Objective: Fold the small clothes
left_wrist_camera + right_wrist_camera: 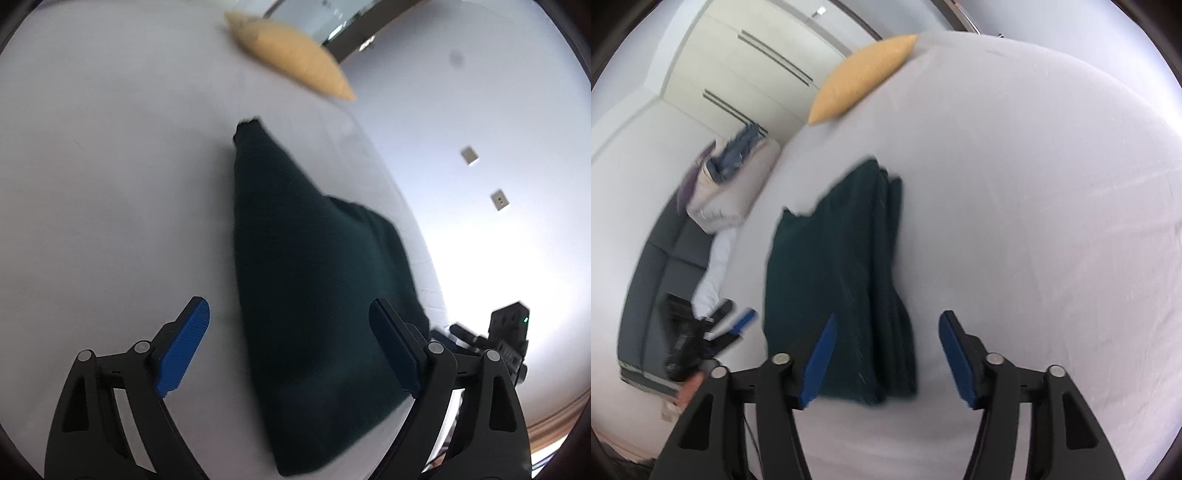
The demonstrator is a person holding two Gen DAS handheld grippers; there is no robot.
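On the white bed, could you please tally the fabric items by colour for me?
Dark green: 1, the folded garment, lying flat on the white bed.
Yellow: 1, the pillow at the bed's far edge.
Total: 2.

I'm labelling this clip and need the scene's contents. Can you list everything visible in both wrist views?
garment: one, dark green, folded, on the bed in front of both grippers
bed sheet: one, white, under the garment
pillow: one, yellow, far edge of the bed
sofa: one, grey, beside the bed
clothes pile: one, blue and beige, on the sofa
left gripper: one, black with blue pads, open
right gripper: one, black with blue pads, open
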